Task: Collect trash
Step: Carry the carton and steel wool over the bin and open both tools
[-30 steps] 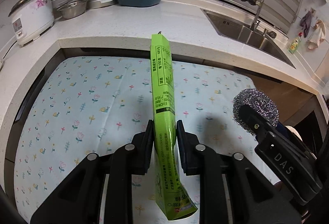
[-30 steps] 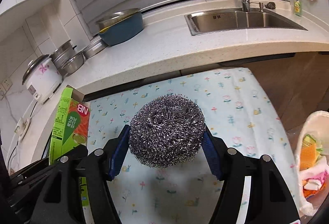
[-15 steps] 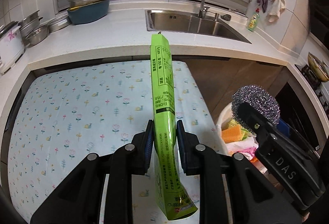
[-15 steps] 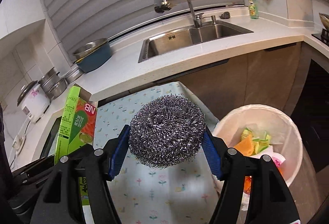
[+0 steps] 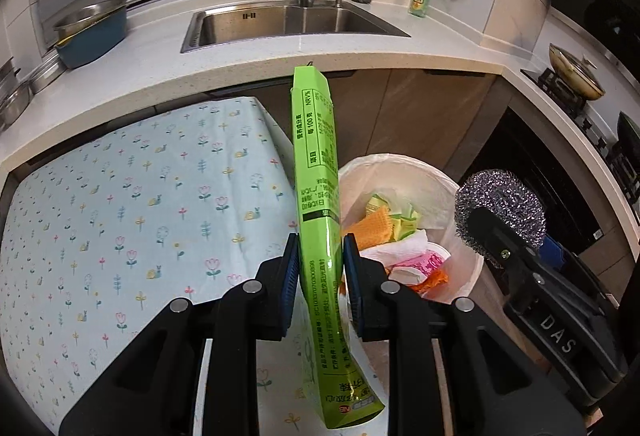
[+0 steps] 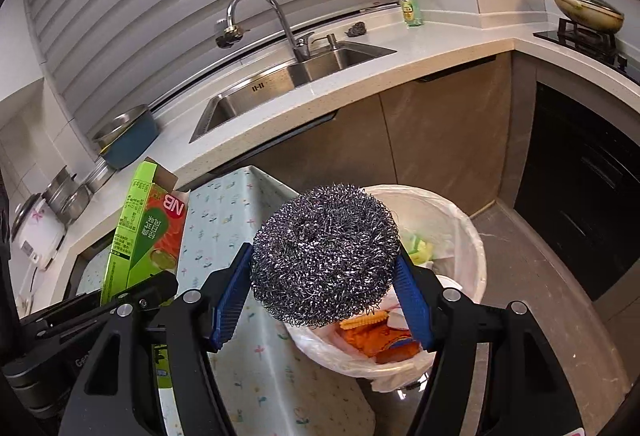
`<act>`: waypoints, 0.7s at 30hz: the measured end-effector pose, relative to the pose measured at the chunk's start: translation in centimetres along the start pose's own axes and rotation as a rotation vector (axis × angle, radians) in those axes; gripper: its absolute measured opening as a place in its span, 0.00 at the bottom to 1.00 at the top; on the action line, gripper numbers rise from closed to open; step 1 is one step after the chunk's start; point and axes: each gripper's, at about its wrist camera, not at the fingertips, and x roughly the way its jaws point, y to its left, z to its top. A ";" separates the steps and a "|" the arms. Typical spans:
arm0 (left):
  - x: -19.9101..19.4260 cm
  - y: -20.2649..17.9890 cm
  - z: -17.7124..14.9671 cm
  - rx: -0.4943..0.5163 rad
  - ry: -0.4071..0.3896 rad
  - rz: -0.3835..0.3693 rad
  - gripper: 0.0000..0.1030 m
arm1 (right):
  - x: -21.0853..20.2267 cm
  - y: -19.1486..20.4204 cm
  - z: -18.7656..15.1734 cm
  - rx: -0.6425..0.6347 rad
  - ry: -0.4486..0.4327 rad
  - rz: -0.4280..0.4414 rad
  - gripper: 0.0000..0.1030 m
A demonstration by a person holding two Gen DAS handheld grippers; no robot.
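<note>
Left gripper (image 5: 320, 268) is pinched on a flattened green carton (image 5: 318, 172), held edge-on at frame centre w/ its top end above the bin's left rim. Right gripper (image 6: 324, 288) is clamped on a steel-wool scourer (image 6: 326, 252), centre frame, carried over the lined trash bin (image 6: 460, 220) at lower right. Both items appear positioned for dropping; bin is already part-filled. Floral-cloth table (image 5: 120, 204) is seen at left.
</note>
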 end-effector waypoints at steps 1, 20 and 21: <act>0.4 -0.5 0.0 0.011 0.007 -0.010 0.21 | -0.1 -0.6 -0.1 0.007 0.000 -0.006 0.63; 4.9 -5.2 1.4 0.090 0.019 -0.090 0.45 | 0.5 -7.2 0.0 0.103 -0.002 -0.067 0.63; 5.0 -4.9 1.5 0.081 0.020 -0.086 0.45 | 0.6 -7.3 0.1 0.102 0.000 -0.065 0.63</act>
